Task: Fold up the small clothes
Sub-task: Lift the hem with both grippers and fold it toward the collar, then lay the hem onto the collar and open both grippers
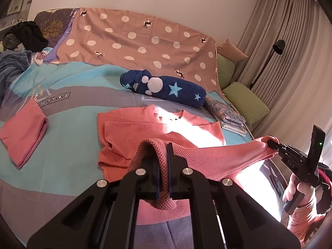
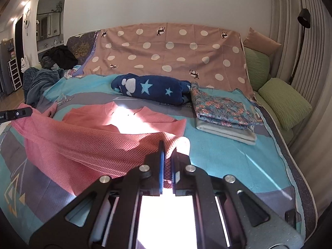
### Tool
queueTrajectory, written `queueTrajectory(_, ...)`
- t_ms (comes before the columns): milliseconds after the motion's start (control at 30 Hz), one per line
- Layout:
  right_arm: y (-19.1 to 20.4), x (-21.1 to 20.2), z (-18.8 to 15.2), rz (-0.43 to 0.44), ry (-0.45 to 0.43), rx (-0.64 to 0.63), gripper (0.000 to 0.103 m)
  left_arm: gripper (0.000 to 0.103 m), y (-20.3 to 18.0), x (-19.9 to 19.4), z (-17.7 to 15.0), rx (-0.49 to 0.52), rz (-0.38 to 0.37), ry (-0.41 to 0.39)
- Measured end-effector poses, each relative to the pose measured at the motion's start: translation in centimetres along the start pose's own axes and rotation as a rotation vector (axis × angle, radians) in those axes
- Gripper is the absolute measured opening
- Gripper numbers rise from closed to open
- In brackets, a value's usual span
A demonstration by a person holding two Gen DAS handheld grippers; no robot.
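A pink knit top (image 1: 145, 128) lies on the bed, collar towards the headboard, its sleeves folded in. My left gripper (image 1: 164, 151) is shut on the top's bottom hem at its left corner and holds it above the bed. My right gripper (image 2: 168, 155) is shut on the hem's right corner. It shows in the left wrist view (image 1: 271, 144) at the right, with the hem stretched between the two. The pink top also shows in the right wrist view (image 2: 83, 143), and the left gripper's tip (image 2: 20, 112) at the far left.
A folded pink garment (image 1: 25, 132) lies at the left. A navy star-patterned roll (image 1: 164, 87) lies behind the top. A folded floral stack (image 2: 224, 114) lies at the right. Green pillows (image 2: 284, 101), a floor lamp (image 2: 304, 18) and curtains stand beyond the bed's right edge.
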State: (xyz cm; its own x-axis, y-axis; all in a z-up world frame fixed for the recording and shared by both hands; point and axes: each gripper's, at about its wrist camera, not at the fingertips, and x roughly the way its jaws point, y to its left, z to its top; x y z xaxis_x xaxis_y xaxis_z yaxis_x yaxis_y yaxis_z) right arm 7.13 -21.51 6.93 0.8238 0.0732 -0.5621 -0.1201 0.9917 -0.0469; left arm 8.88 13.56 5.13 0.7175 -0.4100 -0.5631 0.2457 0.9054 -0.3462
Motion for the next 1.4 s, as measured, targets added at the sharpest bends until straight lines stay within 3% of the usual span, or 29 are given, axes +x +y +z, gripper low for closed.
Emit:
queueTrajectory(400,-0.3,6.0,1.8,-0.022,0.033,0.013,0.005,0.006,1.6,4.1,2.6,-0.02,0.003,0.022)
queueTrajectory(733,-0.2,11.3,5.7,-0.026,0.022,0.01,0.005,0.006,3.7,8.0,5.4,-0.043,0.019,0.041)
queueTrajectory(933,-0.5,18.9,7.2,-0.061,0.149,0.061,0.006,0.011,6.2,13.6,7.8,-0.075,0.079,0.093)
queueTrajectory(1100,-0.8,23.2,6.1,-0.064,0.246,0.075,0.007,0.012,8.5,18.0,7.2,-0.129,0.105,0.181)
queueTrajectory(1300,-1.4,23.8,5.1,-0.039,0.256,0.092,0.008,0.042,9.0,17.0,6.2,-0.123,0.107,0.159)
queueTrajectory(1400,-1.4,23.9,4.9,-0.035,0.254,0.099,0.009,0.043,8.7,16.5,6.3,-0.087,0.143,0.146)
